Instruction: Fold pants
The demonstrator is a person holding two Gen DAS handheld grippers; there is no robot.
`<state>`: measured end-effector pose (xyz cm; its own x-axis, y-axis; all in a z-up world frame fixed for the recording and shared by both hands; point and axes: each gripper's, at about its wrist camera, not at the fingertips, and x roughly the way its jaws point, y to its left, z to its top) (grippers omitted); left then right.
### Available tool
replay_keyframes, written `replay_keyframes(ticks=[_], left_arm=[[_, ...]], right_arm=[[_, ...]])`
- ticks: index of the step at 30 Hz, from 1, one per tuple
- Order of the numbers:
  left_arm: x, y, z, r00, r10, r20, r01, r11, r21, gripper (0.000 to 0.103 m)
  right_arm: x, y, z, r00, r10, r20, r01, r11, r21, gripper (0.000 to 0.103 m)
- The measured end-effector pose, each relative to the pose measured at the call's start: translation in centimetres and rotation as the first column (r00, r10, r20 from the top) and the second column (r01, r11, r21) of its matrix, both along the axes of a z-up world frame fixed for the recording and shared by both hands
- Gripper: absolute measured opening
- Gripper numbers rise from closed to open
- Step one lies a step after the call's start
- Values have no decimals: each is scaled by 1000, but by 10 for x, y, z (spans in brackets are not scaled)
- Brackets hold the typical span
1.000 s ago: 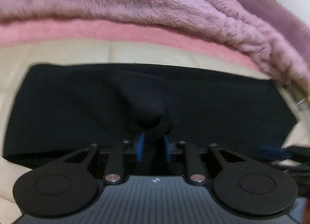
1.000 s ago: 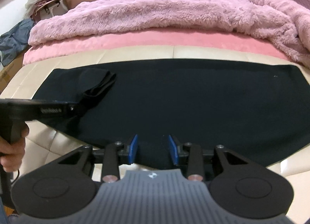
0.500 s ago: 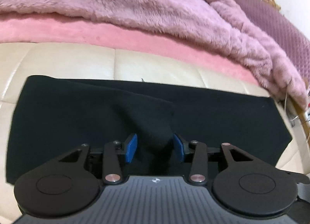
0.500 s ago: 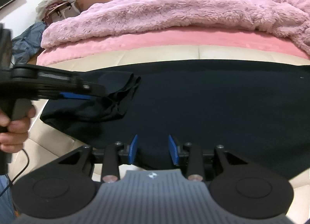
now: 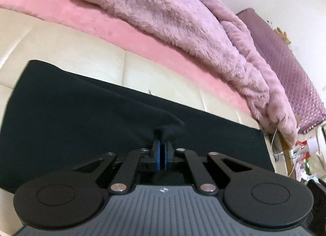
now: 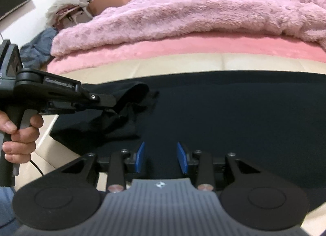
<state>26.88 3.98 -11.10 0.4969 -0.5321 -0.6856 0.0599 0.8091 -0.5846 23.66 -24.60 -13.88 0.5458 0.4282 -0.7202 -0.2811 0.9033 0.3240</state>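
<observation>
White lettering runs along the side of the left gripper [image 6: 114,103] in the right wrist view, too blurred to read. Its blue pads [image 5: 156,155] are pressed together on a bunched end of the black pants [image 5: 81,117], lifting that end over the rest of the garment. The pants lie spread across the cream bench [image 5: 71,52], along its near edge, with the raised fold toward the left end. The right gripper [image 6: 161,158] hangs over the near edge of the pants [image 6: 234,117], its blue pads [image 6: 140,156] parted wide, holding nothing. A hand [image 6: 22,132] holds the left gripper's grip. Behind the bench lies a pink sheet [image 6: 163,48] under a furry mauve blanket [image 6: 193,11]
</observation>
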Motion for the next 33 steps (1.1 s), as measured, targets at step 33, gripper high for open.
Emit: replay_keyframes(ticks=[33], left_arm=[[10, -11, 12, 989, -146, -31, 146, 989, -17, 20]], right_arm=[[58, 30, -25, 967, 102, -233, -70, 988, 141, 0]])
